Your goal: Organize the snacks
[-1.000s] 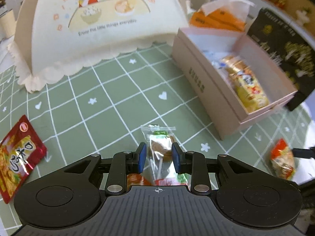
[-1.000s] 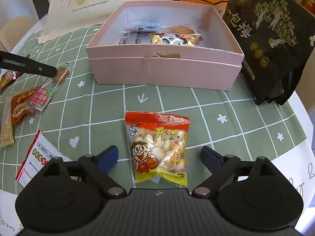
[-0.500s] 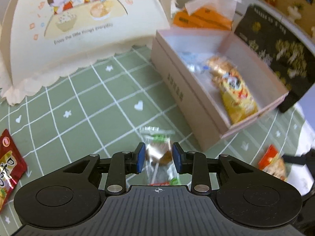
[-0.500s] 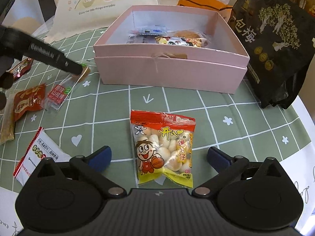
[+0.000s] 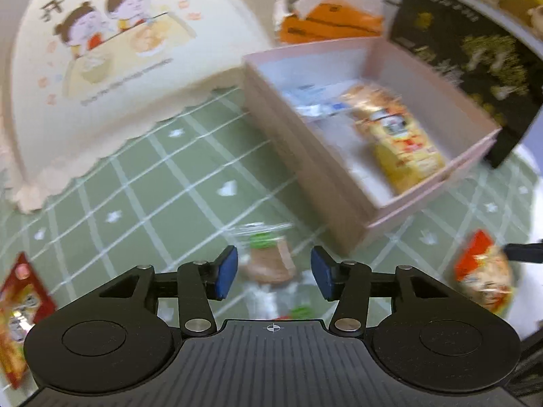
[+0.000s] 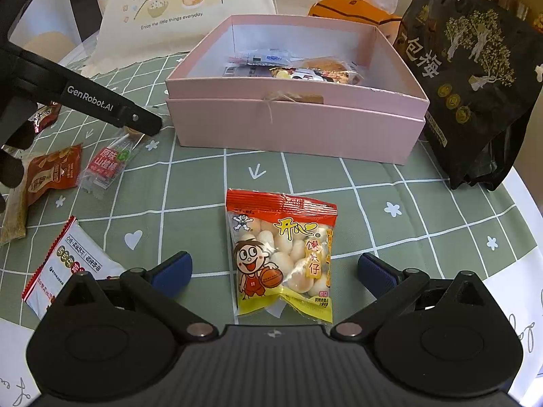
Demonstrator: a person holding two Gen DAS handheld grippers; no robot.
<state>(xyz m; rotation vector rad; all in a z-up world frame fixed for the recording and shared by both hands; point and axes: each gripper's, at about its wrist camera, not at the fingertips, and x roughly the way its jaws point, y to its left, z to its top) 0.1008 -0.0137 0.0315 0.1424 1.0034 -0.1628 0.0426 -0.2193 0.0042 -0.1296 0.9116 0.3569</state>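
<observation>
Left of the pink box (image 6: 295, 125), the left claw (image 5: 274, 273) has just been opening, its jaws now half apart around the clear hawthorn-stick packet (image 5: 268, 261), which lies loose between them, apparently released short of the box. In front of the box, the bag of round biscuits (image 6: 283, 257) lies flat on the tabletop (image 6: 373, 196). The right claw (image 6: 273, 271) straddles it with jaws fully wide, holding nothing, likely poised to grasp it.

left tool (image 5: 274, 273): my jaws have just been opening, pads clear, tilted downward | right tool (image 6: 274, 269): my jaws spread wide, tilted downward
</observation>
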